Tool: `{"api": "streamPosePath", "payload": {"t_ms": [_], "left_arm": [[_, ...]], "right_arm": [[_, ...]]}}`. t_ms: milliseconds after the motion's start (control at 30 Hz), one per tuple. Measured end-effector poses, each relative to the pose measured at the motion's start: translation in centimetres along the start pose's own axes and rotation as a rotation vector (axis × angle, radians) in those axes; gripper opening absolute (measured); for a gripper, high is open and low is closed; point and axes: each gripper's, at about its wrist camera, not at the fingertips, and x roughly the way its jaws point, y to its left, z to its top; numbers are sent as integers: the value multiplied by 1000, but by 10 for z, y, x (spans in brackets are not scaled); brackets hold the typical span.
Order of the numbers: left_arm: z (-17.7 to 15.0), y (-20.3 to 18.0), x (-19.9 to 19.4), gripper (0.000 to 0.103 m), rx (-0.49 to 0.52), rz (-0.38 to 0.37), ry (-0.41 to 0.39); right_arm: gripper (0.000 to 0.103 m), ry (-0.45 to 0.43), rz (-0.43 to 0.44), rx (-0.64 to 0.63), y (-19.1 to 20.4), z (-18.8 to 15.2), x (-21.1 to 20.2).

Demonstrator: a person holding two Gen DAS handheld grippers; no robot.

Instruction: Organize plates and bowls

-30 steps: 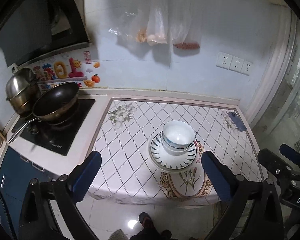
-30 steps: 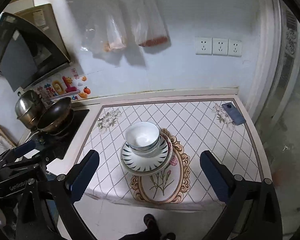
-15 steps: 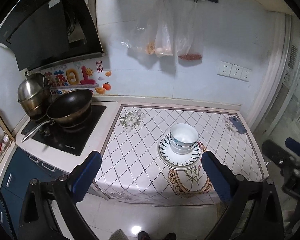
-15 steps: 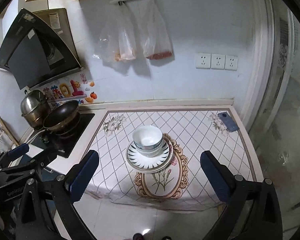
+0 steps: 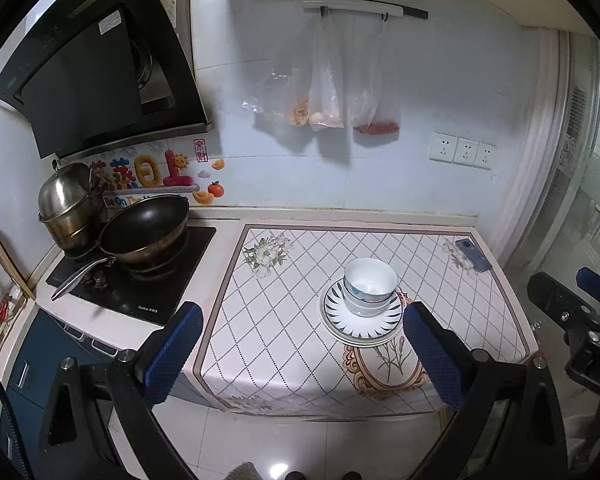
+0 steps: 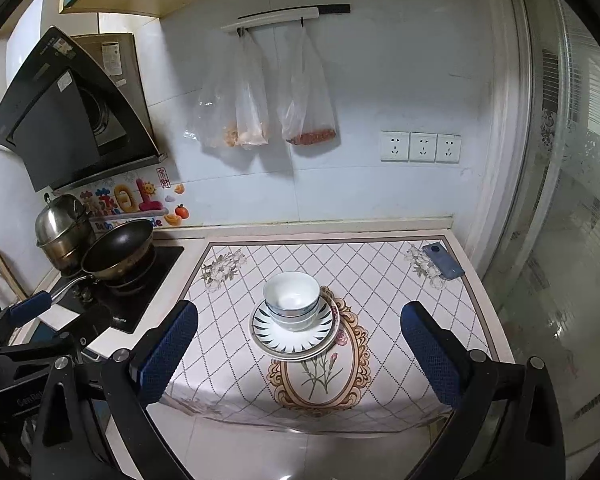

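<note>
White bowls with blue patterns (image 5: 370,286) are stacked on a pile of plates (image 5: 360,322) with dark leaf marks, in the middle of the patterned counter mat (image 5: 284,312). The same bowls (image 6: 292,300) and plates (image 6: 294,334) show in the right wrist view. My left gripper (image 5: 304,356) is open and empty, held back from the counter's front edge, well short of the stack. My right gripper (image 6: 300,352) is also open and empty, equally far back. The right gripper's body (image 5: 580,320) shows at the left wrist view's right edge.
A black wok (image 5: 144,228) and a steel pot (image 5: 68,204) sit on the stove (image 5: 140,280) at the left. A blue phone (image 5: 473,254) lies at the counter's back right corner. Plastic bags (image 5: 332,88) hang on the wall. A range hood (image 5: 100,72) is above the stove.
Both grippers have pulled back and up from the counter, so the stack looks smaller and farther. The bowls and plates have not moved. Both grippers stay open.
</note>
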Motion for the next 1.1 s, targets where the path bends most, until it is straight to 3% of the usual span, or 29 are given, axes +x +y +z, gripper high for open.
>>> {"api": "streamPosePath", "payload": {"t_ms": [1100], "left_arm": [[-8,7,-11,103,2,-2,3]], "right_arm": [[103,23,-12,11,1,-18,-7]]}}
